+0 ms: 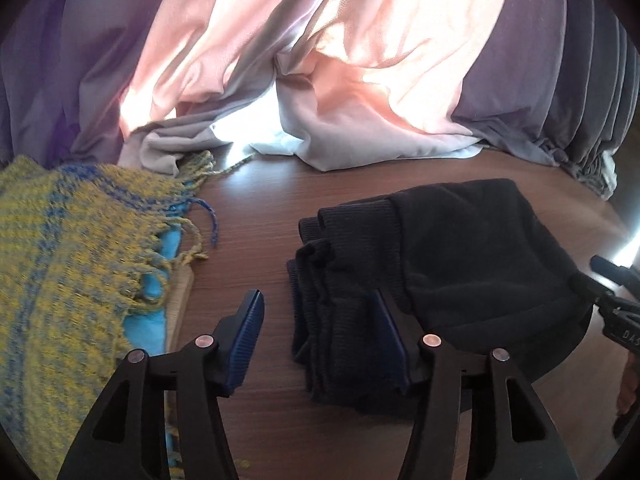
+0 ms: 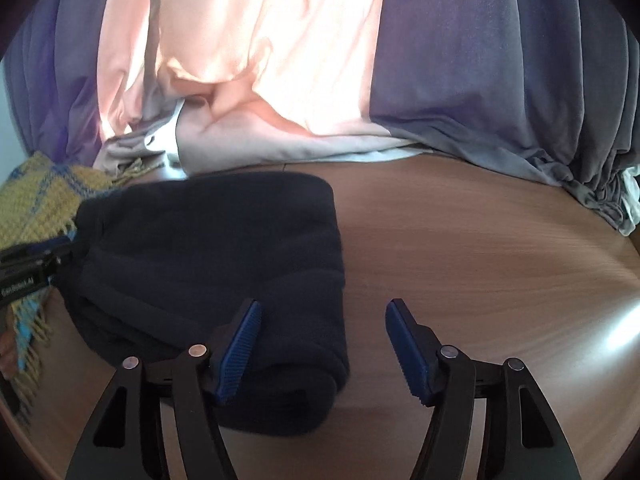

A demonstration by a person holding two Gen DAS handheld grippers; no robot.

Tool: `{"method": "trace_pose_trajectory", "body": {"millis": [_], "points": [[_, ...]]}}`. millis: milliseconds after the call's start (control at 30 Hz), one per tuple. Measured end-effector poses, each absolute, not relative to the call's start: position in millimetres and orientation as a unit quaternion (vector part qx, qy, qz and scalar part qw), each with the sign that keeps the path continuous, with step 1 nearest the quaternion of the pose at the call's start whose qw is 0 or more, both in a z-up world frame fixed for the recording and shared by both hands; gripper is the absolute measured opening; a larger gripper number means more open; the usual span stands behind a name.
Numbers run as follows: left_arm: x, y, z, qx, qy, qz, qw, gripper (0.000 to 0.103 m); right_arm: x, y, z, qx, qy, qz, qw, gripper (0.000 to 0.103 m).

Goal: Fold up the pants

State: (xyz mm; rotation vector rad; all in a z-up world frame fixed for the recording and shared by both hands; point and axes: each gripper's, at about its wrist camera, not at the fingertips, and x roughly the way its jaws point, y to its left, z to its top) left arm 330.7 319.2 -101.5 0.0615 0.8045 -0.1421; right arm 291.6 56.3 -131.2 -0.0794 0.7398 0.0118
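The folded pants (image 2: pixel 224 256) are dark navy on a brown wood-grain bench (image 2: pixel 480 264). The knitted blanket (image 1: pixel 68 256) is yellow with blue checks. Behind hang peach and purple-grey curtains (image 1: pixel 360 60).

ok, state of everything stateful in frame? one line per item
pants: folded into a compact stack, lying on the table, cuffs at one end
left hand-held gripper: open, nothing pinched, one finger over the cuffs
right hand-held gripper: open, empty, at the fold's edge
yellow-blue scarf: lying rumpled, fringe loose
curtains: drawn, hems bunched on the table

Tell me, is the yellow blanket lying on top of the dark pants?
No, the yellow blanket lies beside the pants, bare table between.
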Motion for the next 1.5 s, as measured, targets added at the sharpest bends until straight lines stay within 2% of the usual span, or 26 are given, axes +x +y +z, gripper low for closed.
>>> {"method": "trace_pose_trajectory", "body": {"millis": [200,367,433,500,567,700,833,900,1067,1500], "points": [[302.4,314.2,-85.4,0.079,0.373,-0.038,0.924,0.059,276.0,51.7,-120.1,-0.049,0.348,-0.007,0.936,0.065],[262.3,298.7,-60.6,0.1,0.346,-0.033,0.932,0.067,251.3,39.3,-97.9,-0.07,0.318,-0.036,0.945,0.072],[245.8,288.5,-47.4,0.098,0.338,-0.031,0.936,0.069,238.0,32.6,-86.3,-0.065,0.308,-0.028,0.949,0.079],[229.4,278.3,-33.5,0.086,0.329,-0.03,0.94,0.07,219.7,24.8,-72.8,-0.059,0.294,-0.022,0.954,0.08],[213.0,268.2,-19.4,0.075,0.317,-0.028,0.945,0.078,205.8,19.4,-61.7,-0.055,0.287,-0.013,0.956,0.081],[175.5,245.6,7.2,0.048,0.299,-0.021,0.953,0.084,172.6,5.2,-37.3,-0.042,0.27,0.01,0.962,0.09],[142.1,226.6,26.0,0.038,0.283,-0.012,0.958,0.098,146.3,-6.2,-20.6,-0.038,0.262,0.026,0.964,0.096],[126.0,217.8,33.3,0.029,0.282,-0.015,0.959,0.098,132.9,-13.5,-14.2,-0.033,0.262,0.032,0.964,0.099],[87.4,197.4,45.7,0.023,0.277,-0.006,0.961,0.103,99.2,-32.1,-2.8,-0.016,0.264,0.043,0.964,0.099],[11.6,151.7,56.0,0.047,0.251,0.003,0.967,0.103,19.9,-60.2,14.4,-0.016,0.231,0.053,0.971,0.099]]}}
